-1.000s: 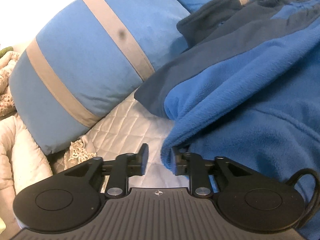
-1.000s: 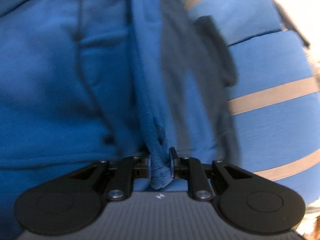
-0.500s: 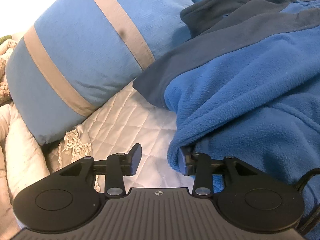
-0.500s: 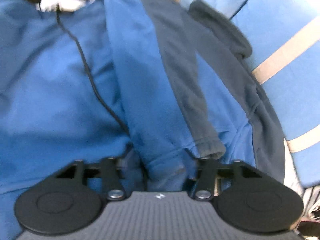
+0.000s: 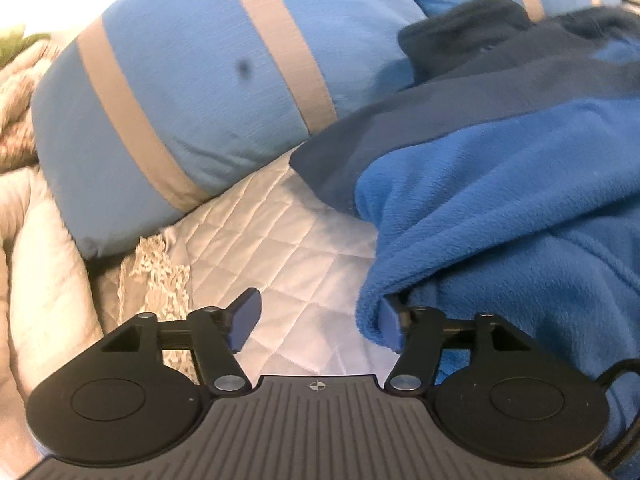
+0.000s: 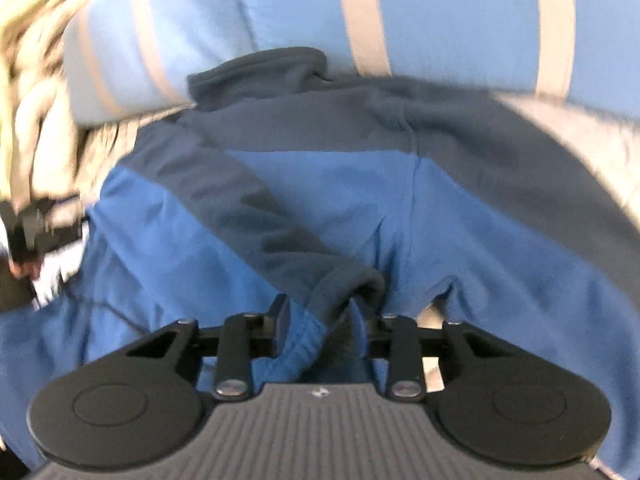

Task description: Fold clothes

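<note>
A white quilted bedspread (image 5: 280,248) covers the bed, with a light-blue pillow with beige stripes (image 5: 180,92) propped at ten o'clock in the left wrist view and a lace-edged cream cover (image 5: 156,276) bunched at its foot, around eight o'clock. The blue fleece jacket (image 5: 500,208) lies spread over the bedspread from the centre out to three o'clock, its dark navy collar (image 5: 460,36) resting against the pillow at one o'clock. The left gripper (image 5: 316,322) has just been opening: its jaws stand wide apart, the left pad over bare quilt, the right pad (image 5: 390,326) tucked against the folded fleece edge, so nothing is pinched. In the right wrist view the jacket (image 6: 340,200) fills the middle, its collar at twelve o'clock below the pillow. The right gripper (image 6: 320,330) has just been closing, and the sleeve cuff (image 6: 344,288), navy above and blue below, sits bunched between its jaws; the pads appear to press it, though motion blur leaves that a little uncertain. The step in hand looks like folding a sleeve in over the body. Next, probably, the cuff needs carrying across and laying flat, while the left gripper needs a fresh hold on the side edge.
</note>
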